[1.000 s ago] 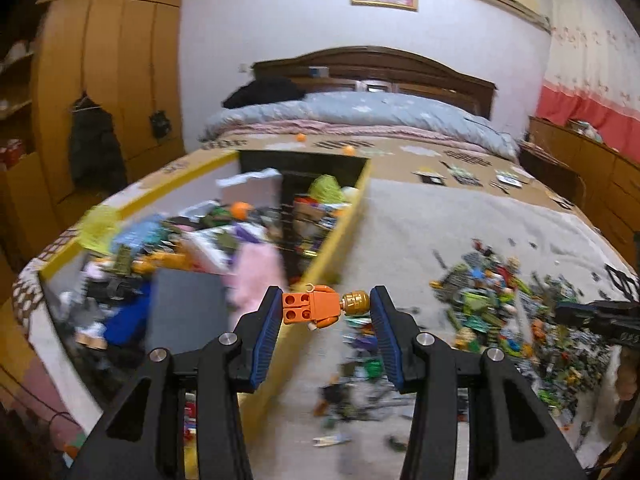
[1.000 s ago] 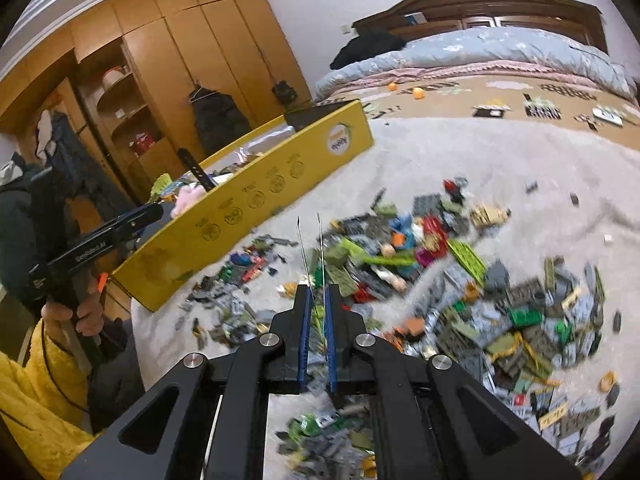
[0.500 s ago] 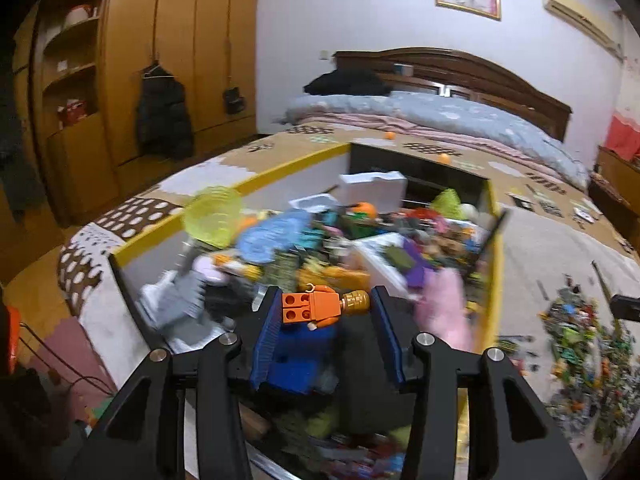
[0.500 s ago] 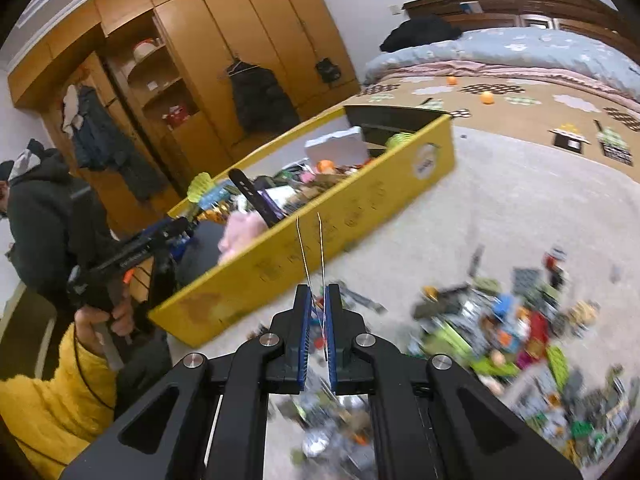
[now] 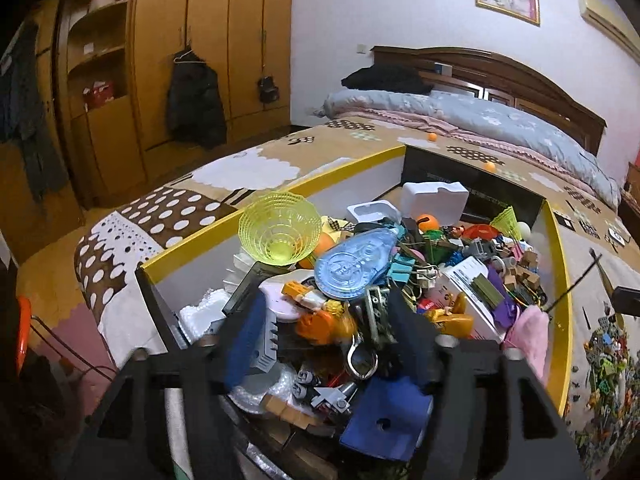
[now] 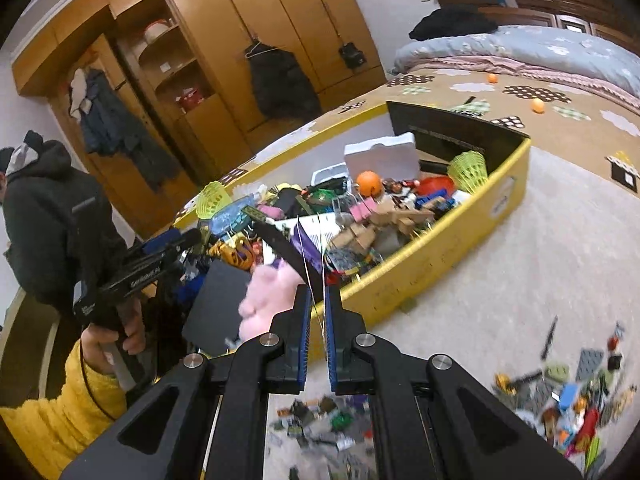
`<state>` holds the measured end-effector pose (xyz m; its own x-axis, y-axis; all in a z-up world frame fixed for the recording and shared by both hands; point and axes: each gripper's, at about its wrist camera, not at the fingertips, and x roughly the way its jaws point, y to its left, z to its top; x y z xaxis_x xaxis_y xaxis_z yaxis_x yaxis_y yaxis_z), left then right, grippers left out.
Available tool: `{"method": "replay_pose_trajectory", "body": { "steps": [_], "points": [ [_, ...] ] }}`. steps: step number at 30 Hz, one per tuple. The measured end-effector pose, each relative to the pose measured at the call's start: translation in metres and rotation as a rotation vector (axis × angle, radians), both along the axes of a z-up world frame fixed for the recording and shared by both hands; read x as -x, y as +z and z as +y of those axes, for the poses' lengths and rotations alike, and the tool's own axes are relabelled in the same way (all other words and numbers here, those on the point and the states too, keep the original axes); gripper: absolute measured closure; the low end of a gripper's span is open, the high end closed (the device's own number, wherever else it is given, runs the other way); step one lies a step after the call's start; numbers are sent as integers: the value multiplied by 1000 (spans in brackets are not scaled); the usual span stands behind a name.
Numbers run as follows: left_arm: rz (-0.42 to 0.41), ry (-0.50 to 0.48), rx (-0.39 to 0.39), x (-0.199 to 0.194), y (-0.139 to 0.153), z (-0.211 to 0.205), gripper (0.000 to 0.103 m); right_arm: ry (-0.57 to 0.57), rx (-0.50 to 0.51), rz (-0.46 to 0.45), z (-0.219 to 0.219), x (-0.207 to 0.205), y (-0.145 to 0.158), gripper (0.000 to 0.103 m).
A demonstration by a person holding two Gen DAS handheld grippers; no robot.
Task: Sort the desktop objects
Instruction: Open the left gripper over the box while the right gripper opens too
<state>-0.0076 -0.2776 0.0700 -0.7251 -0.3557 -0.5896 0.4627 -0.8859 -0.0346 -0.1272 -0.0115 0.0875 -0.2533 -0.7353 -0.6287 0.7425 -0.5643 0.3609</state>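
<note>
Over the yellow-rimmed box [image 5: 560, 280] hangs my left gripper [image 5: 328, 340], its jaws opening wide. The orange toy figure [image 5: 320, 326] shows blurred between the blue pads [image 5: 244, 340], which do not press on it, just above the box's jumble. My right gripper [image 6: 316, 308] is shut on a thin two-pronged wire piece [image 6: 310, 256] and hovers near the box's yellow outer wall [image 6: 440, 256]. The right wrist view also catches the left gripper [image 6: 172, 240], held by a hand [image 6: 108, 336] in a yellow sleeve.
The box is heaped with toys: a yellow-green mesh bowl [image 5: 280, 228], a blue tape dispenser [image 5: 352, 264], a pink plush [image 6: 268, 296], a white foam block [image 6: 380, 156]. Loose bricks [image 6: 560, 400] litter the grey mat. A person in a dark jacket [image 6: 48, 216] stands at left.
My left gripper swung from the mat to above the box and opened, letting the orange figure go. My right gripper moved from the brick pile toward the box, still shut on the wire.
</note>
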Motion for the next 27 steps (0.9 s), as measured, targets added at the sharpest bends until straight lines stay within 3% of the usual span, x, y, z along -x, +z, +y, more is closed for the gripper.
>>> {"method": "replay_pose_trajectory", "body": {
  "steps": [9, 21, 27],
  "points": [
    [5, 10, -24, 7, -9, 0, 27, 14, -39, 1, -34, 18, 0, 96],
    [26, 48, -81, 5, -11, -8, 26, -30, -85, 21, -90, 64, 14, 96],
    [22, 50, -93, 6, -13, -9, 26, -64, -112, -33, -111, 78, 5, 93]
  ]
}}
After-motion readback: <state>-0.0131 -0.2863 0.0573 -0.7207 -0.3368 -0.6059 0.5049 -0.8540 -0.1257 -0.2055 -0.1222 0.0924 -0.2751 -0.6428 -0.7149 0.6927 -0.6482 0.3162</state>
